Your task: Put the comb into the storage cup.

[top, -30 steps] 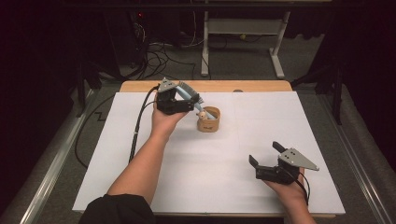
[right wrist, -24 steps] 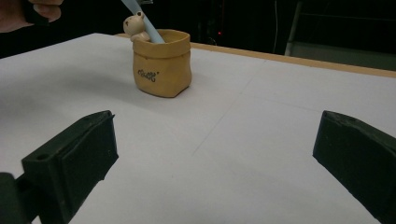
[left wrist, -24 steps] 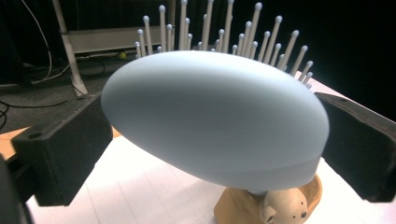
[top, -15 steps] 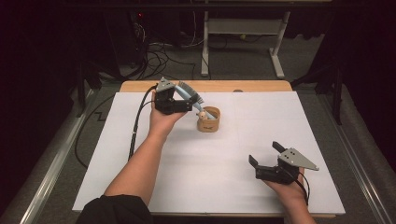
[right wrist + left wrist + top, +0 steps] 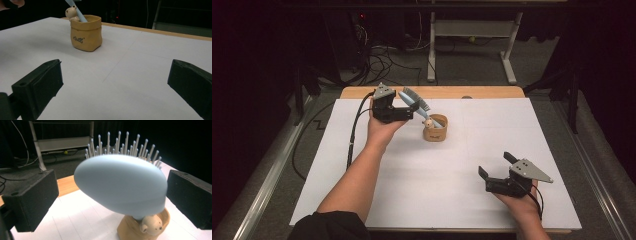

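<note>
So the left gripper (image 5: pixel 412 111) has its jaws spread wide, they've just been opening, and the pale blue hairbrush (image 5: pixel 122 183) sits between them with a gap on each side, so the pads aren't pressing it. The brush stands handle-down in a little tan holder (image 5: pixel 435 128) with a bear figure (image 5: pixel 150 225) on its rim, head leaning up and back toward the far edge of the table (image 5: pixel 562 150), bristles pointing away from the gripper. The holder is on the white table cover, toward the far middle. The right gripper (image 5: pixel 496 169) is well apart from it at the near right, jaws spread with nothing between them, facing the holder.
</note>
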`<state>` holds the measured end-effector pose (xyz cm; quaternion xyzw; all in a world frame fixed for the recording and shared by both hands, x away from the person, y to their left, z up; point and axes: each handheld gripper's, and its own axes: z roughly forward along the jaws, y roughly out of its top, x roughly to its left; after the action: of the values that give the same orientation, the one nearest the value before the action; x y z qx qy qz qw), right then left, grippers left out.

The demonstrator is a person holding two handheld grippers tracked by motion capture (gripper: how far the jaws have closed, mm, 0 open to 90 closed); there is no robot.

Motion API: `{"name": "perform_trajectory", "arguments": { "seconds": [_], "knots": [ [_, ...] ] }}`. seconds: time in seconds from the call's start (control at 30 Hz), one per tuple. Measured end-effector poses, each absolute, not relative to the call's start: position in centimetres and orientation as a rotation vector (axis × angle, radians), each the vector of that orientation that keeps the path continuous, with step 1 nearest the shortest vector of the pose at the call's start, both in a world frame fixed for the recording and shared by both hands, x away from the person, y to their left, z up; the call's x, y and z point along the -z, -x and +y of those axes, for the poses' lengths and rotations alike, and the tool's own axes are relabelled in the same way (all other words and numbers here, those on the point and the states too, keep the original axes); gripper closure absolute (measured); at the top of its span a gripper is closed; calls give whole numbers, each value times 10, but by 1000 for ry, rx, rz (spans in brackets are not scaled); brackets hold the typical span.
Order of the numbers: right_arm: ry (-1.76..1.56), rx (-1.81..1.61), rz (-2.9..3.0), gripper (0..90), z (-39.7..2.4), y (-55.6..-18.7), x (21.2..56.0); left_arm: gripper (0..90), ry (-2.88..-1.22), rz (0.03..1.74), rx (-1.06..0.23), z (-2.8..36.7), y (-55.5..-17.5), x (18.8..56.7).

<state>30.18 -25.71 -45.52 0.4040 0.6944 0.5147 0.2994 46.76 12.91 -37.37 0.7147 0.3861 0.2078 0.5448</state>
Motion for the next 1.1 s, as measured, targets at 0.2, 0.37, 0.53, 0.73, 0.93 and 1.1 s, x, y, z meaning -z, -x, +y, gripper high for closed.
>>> {"name": "perform_trajectory", "arguments": {
  "seconds": [0.2, 0.37, 0.53, 0.73, 0.93, 1.1],
  "knots": [
    [-1072, -1362, 1840, 5, -257, -301, 455, 0, -1691, 896, -474, 134, -460, 380],
    [-1072, -1360, 1844, 5, -257, -301, 455, 0, -1685, 885, -458, 138, -451, 390],
    [-1068, -1357, 1842, 5, -256, -301, 455, 0, -1688, 896, -447, 144, -444, 405],
    [-1062, -1350, 1848, 5, -256, -300, 455, 0, -1686, 904, -428, 152, -434, 420],
    [-1065, -1348, 1848, 5, -256, -300, 455, 0, -1696, 877, -430, 159, -417, 429],
    [-1065, -1346, 1846, 5, -256, -299, 455, 0, -1706, 881, -423, 170, -401, 435]
  ]
}}
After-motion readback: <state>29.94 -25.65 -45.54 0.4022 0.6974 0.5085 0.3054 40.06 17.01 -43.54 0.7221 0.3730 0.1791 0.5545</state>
